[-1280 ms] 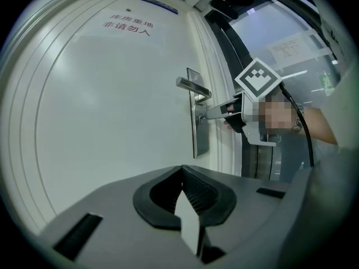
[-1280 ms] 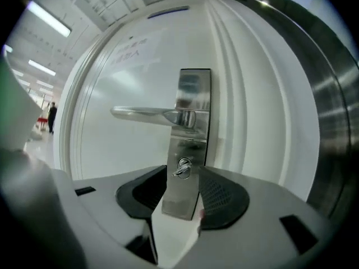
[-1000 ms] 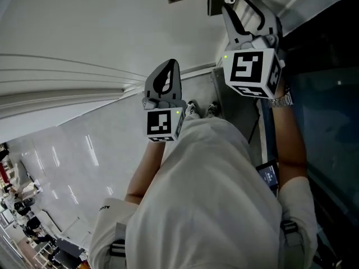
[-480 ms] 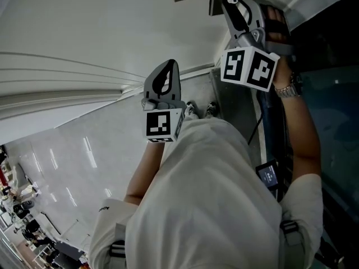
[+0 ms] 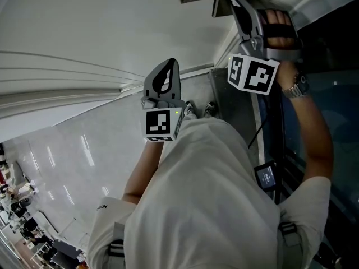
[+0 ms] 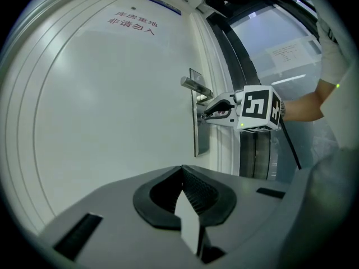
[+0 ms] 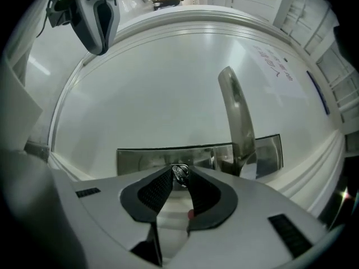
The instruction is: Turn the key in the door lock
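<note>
The key point(image 7: 180, 173) sticks out of the steel lock plate point(image 7: 146, 158) on the white door, below the lever handle point(image 7: 235, 111). My right gripper point(image 7: 179, 175) points level at the plate, and its jaws have just been closing, with the key's head between their tips and the pads against it. The left gripper view shows that gripper point(image 6: 208, 110) at the plate point(image 6: 199, 133) under the handle point(image 6: 195, 86). My left gripper point(image 5: 170, 65) hangs back from the door, shut on nothing, with its tips meeting.
The white door point(image 6: 112, 122) fills the left. A dark glass panel and door frame point(image 5: 331, 94) lie to the right. A person's body and white shirt point(image 5: 207, 200) fill the lower head view. A small device with a screen point(image 5: 265, 175) hangs at the waist.
My right gripper has rolled about its own axis at the lock: its marker cube has tipped over and the hand now shows on top. The left gripper has stayed put.
</note>
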Demonstrator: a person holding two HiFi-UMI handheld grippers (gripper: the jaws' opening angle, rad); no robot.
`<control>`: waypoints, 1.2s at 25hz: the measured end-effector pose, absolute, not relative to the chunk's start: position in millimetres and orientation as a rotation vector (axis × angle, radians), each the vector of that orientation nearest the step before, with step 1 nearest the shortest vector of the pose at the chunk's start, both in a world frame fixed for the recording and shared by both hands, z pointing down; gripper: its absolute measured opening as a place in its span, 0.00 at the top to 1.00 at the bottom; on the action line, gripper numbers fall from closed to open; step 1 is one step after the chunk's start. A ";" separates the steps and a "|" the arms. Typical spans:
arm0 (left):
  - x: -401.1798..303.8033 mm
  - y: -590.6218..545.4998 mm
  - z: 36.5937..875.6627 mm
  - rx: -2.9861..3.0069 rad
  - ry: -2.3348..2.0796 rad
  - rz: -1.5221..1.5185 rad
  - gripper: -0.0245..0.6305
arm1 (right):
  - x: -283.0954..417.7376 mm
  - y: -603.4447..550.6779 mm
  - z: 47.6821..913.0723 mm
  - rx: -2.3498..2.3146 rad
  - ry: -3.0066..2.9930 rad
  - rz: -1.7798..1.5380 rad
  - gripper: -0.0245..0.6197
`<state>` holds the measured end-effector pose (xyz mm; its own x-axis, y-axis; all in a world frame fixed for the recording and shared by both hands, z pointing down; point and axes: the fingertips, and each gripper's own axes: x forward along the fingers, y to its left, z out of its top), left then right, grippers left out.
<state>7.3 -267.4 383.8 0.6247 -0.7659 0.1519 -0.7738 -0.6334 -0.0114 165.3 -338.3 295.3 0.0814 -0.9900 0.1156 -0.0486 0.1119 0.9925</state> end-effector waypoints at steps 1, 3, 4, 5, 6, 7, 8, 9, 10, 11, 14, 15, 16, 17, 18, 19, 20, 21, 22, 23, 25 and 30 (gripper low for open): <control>7.6 -267.9 383.4 2.783 -1.317 0.220 0.95 | 165.6 -338.3 294.5 1.204 -1.218 -1.044 0.83; 8.3 -269.2 382.4 2.784 -1.315 0.219 0.95 | 165.9 -338.6 292.8 1.229 -1.210 -1.043 0.83; 8.9 -269.8 382.1 2.784 -1.314 0.218 0.95 | 166.1 -338.9 292.2 1.243 -1.211 -1.041 0.83; 9.6 -270.2 382.0 2.785 -1.312 0.217 0.95 | 166.3 -339.0 291.8 1.258 -1.214 -1.037 0.83; 10.5 -270.4 382.2 2.786 -1.310 0.217 0.95 | 166.4 -339.1 291.6 1.271 -1.218 -1.031 0.83; 11.5 -270.6 382.5 2.786 -1.308 0.217 0.95 | 166.5 -339.2 291.5 1.283 -1.222 -1.024 0.83; 12.3 -270.7 382.5 2.787 -1.306 0.216 0.95 | 166.5 -339.3 291.5 1.295 -1.228 -1.015 0.83; 13.0 -270.9 382.4 2.787 -1.305 0.215 0.95 | 166.6 -339.4 291.3 1.308 -1.238 -1.005 0.84; 13.5 -270.9 382.0 2.788 -1.304 0.216 0.95 | 166.7 -339.3 290.8 1.322 -1.249 -0.995 0.84; 13.9 -270.8 381.7 2.789 -1.303 0.217 0.95 | 166.9 -339.2 290.3 1.335 -1.258 -0.987 0.84; 13.9 -271.2 381.4 2.788 -1.303 0.219 0.95 | 167.4 -339.1 288.6 1.363 -1.277 -0.969 0.84; 13.5 -271.4 381.6 2.786 -1.305 0.219 0.95 | 167.4 -339.1 288.2 1.373 -1.285 -0.960 0.84; 13.0 -271.7 381.7 2.784 -1.307 0.219 0.95 | 167.3 -339.2 287.9 1.383 -1.295 -0.949 0.84; 12.8 -271.7 381.7 2.782 -1.308 0.218 0.95 | 167.0 -339.2 287.5 1.395 -1.306 -0.938 0.84; 13.0 -271.5 381.5 2.782 -1.309 0.217 0.95 | 166.8 -339.2 287.1 1.408 -1.317 -0.928 0.84; 13.7 -271.2 381.2 2.783 -1.308 0.216 0.95 | 166.9 -339.0 286.9 1.421 -1.327 -0.918 0.84; 14.5 -270.7 381.0 2.784 -1.306 0.214 0.95 | 167.1 -338.9 286.8 1.435 -1.337 -0.909 0.84; 15.1 -270.3 380.9 2.785 -1.305 0.213 0.95 | 167.4 -338.7 286.7 1.449 -1.346 -0.899 0.84; 15.3 -270.0 380.8 2.785 -1.306 0.212 0.95 | 167.5 -338.5 286.4 1.463 -1.357 -0.886 0.84; 15.1 -269.8 380.8 2.785 -1.307 0.212 0.95 | 167.4 -338.5 286.0 1.479 -1.371 -0.872 0.84; 14.8 -269.4 380.4 2.783 -1.310 0.211 0.95 | 167.1 -338.6 284.9 1.516 -1.410 -0.839 0.85; 14.1 -269.3 380.4 2.780 -1.316 0.210 0.95 | 168.1 -339.4 283.6 1.575 -1.476 -0.778 0.87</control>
<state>14.1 -269.3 380.4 0.6268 -0.7650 0.1479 -0.7731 -0.6343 -0.0046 168.1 -339.4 283.6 0.1215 -0.9880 0.0950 -0.4798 0.0253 0.8770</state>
